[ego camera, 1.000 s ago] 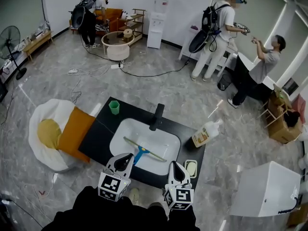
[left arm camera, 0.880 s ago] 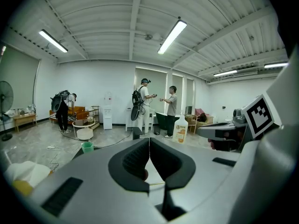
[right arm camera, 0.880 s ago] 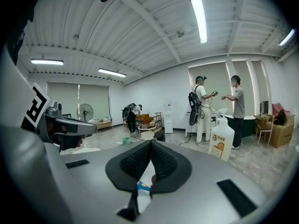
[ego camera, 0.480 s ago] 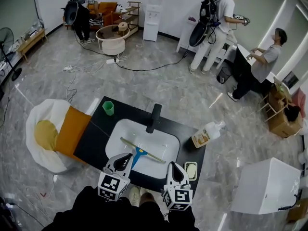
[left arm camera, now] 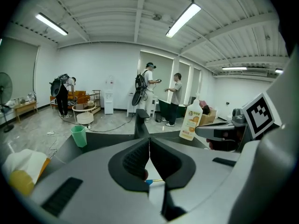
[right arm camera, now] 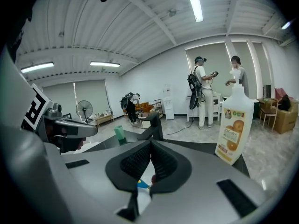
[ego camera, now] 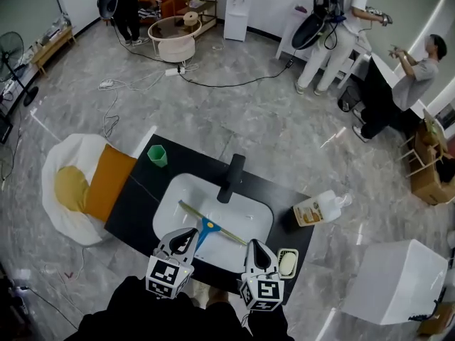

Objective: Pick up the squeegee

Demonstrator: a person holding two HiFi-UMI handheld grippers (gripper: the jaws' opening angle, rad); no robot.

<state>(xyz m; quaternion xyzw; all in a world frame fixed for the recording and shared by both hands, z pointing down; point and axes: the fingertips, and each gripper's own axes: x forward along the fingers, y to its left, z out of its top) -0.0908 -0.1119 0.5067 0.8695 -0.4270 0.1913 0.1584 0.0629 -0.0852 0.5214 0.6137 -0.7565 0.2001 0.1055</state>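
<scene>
White sink holds the squeegee, blue handle toward the person. Left gripper and right gripper hover at the near rim, jaws pressed together and empty. Unless one opens first, it would likely shove the handle away.

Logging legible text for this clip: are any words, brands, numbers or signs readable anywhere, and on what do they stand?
No text here is legible.
White bottle, label: orange fruit pictures and small green marks; the print is too blurred to read.
Marker cubes: black-and-white square patterns only, no letters or numbers.
Everything else in the room: no lettering or signs that can be made out.
</scene>
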